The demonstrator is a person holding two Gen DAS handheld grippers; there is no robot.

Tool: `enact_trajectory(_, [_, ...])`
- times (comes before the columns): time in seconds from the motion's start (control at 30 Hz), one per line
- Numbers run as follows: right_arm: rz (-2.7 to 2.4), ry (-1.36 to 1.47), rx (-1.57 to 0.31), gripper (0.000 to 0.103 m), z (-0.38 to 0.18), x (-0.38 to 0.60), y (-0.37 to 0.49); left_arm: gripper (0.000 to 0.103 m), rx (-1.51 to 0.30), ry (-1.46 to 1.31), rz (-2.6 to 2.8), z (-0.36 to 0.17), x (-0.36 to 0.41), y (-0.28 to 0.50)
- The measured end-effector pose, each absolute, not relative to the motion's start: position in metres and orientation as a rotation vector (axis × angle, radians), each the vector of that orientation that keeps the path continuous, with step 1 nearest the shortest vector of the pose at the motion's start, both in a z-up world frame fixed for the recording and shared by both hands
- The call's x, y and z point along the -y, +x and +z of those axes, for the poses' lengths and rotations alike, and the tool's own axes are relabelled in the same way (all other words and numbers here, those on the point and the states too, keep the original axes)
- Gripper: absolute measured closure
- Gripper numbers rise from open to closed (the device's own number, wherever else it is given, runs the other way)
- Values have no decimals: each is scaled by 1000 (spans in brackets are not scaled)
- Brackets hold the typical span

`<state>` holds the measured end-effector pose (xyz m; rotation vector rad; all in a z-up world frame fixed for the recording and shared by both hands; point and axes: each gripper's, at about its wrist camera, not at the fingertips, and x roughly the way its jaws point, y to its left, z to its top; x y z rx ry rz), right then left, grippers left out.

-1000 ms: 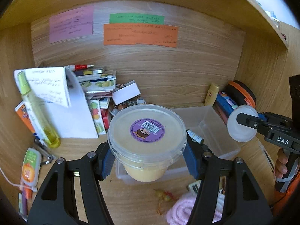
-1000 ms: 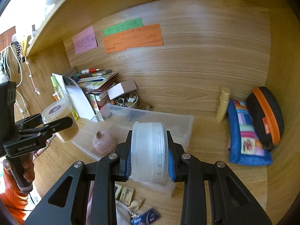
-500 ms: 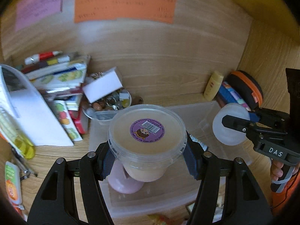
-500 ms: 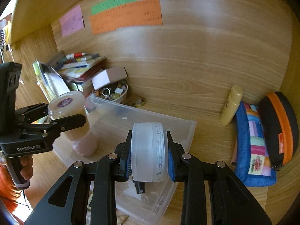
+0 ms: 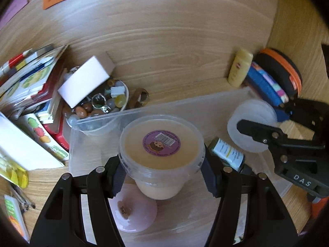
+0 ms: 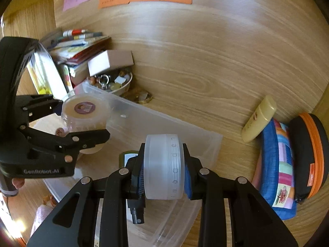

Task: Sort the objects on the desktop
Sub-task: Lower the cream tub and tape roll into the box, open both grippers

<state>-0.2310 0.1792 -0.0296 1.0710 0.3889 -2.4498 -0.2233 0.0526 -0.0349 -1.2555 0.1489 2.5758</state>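
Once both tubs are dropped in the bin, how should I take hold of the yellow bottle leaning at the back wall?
Grip the yellow bottle across its narrow body, about midway, coming from the front and above. It leans cap-up against the back wall, so nothing reaches behind it, and the blue pouch crowds its right side. I would set the jaws crosswise to its tilted length, approaching from its open left.

Right hand-held gripper point(image 6: 163, 167) clamps frosted round jar point(image 6: 163, 166) above clear bin point(image 6: 164, 123).

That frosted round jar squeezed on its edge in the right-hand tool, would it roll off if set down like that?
Probably. The frosted jar is a short cylinder gripped on its flat faces by the right gripper, so its curved rim points down. Its smooth plastic looks slippery. Inside the clear bin, the walls would likely stop it.
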Motion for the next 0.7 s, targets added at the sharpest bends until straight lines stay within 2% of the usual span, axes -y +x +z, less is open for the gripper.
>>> enact_trajectory(0.7, [-2404,1149,-459,75,-48,-161,-240,39,-323,-1359,2484,-49,-64,-225])
